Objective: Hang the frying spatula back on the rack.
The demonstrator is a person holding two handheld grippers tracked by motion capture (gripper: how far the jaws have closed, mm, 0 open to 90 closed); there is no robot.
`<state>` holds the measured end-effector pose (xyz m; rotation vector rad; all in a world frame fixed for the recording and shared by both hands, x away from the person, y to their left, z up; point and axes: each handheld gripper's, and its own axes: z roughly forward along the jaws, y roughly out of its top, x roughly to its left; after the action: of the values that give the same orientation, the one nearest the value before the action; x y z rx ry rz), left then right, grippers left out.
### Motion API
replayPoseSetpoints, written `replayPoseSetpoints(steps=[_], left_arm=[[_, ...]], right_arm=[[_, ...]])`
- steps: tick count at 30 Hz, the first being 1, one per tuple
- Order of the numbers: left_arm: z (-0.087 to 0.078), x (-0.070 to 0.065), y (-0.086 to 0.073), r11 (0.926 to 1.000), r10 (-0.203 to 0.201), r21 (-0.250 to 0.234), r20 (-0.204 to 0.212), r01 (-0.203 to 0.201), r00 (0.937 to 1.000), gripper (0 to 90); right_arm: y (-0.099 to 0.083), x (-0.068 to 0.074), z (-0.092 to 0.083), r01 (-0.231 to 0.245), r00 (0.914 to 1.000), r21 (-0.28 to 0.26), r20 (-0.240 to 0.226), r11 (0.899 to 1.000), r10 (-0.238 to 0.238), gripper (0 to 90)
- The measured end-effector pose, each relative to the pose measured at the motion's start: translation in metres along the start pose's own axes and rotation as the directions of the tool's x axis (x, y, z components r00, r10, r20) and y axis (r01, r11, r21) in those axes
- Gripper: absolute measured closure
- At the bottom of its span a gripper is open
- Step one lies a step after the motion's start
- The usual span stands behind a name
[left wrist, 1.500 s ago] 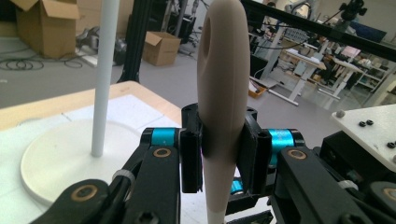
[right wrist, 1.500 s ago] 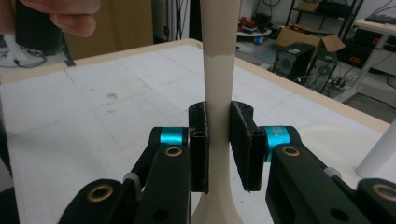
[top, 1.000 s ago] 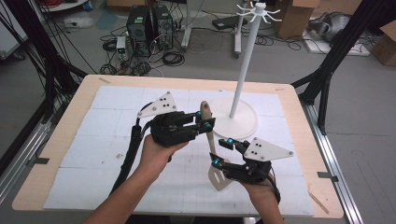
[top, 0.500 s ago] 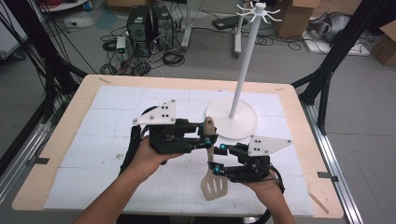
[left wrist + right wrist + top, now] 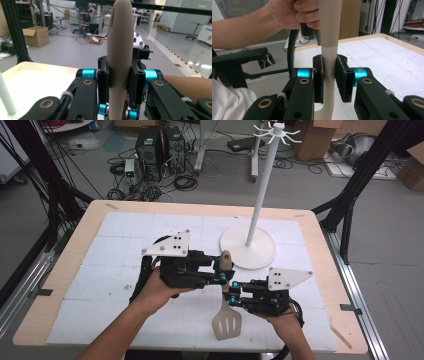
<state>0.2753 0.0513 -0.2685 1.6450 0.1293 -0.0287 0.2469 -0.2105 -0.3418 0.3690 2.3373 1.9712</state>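
A beige slotted spatula [image 5: 227, 322] hangs nearly upright over the front middle of the table, blade down. My left gripper [image 5: 220, 277] is shut on the upper handle [image 5: 119, 50], whose rounded end sticks up past its jaws. My right gripper [image 5: 231, 293] comes in from the right just below it. Its jaws have just been closing, and they now press on the handle [image 5: 329, 32] from both sides. In the right gripper view the person's left hand [image 5: 294, 12] shows behind the handle.
A white hook stand [image 5: 262, 185] rises from a round base [image 5: 260, 254] at the back right of the white mat [image 5: 115, 245]. The wooden table edge [image 5: 45, 285] runs around the mat. Cables and boxes lie on the floor beyond.
The right gripper has shut on the spatula handle below the left gripper. The spatula has swung from a slant to nearly upright, with its blade lower and nearer the front edge.
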Motion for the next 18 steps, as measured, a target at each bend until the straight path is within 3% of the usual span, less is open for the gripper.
replayPoseSetpoints(steps=[5,7,9,12,17,18], left_arm=[[-0.001,0.0,0.001,0.9999,-0.01,-0.014,-0.028,0.009,0.9996,72.0],[-0.002,0.001,0.002,0.9986,-0.04,-0.037,-0.06,0.038,0.9974,57.1],[-0.007,0.003,0.003,0.9979,-0.045,-0.051,-0.085,0.04,0.9954,51.2],[-0.017,0.004,0.003,0.9985,-0.027,-0.051,-0.142,0.02,0.9895,43.2],[-0.043,0.005,-0.004,0.9989,-0.021,-0.045,-0.194,0.012,0.9808,41.2],[-0.051,0.007,-0.01,0.999,-0.028,-0.039,-0.215,0.02,0.9762,41.1]], right_arm=[[0.0,0.002,-0.001,-0.017,0.9999,-0.011,0.004,1.0,0.017,78.4],[0.0,0.001,0.0,-0.007,0.9998,0.0,0.021,1.0,0.007,78.5],[-0.001,0.002,0.001,-0.017,0.9992,0.01,0.037,1.0,0.016,78.6],[-0.001,0.001,0.0,-0.019,0.9976,-0.003,0.066,1.0,0.02,78.6],[0.0,-0.001,-0.007,-0.047,0.9953,-0.04,0.083,0.998,0.05,78.6],[0.001,-0.001,-0.009,-0.046,0.9948,-0.048,0.088,0.998,0.05,78.6]])
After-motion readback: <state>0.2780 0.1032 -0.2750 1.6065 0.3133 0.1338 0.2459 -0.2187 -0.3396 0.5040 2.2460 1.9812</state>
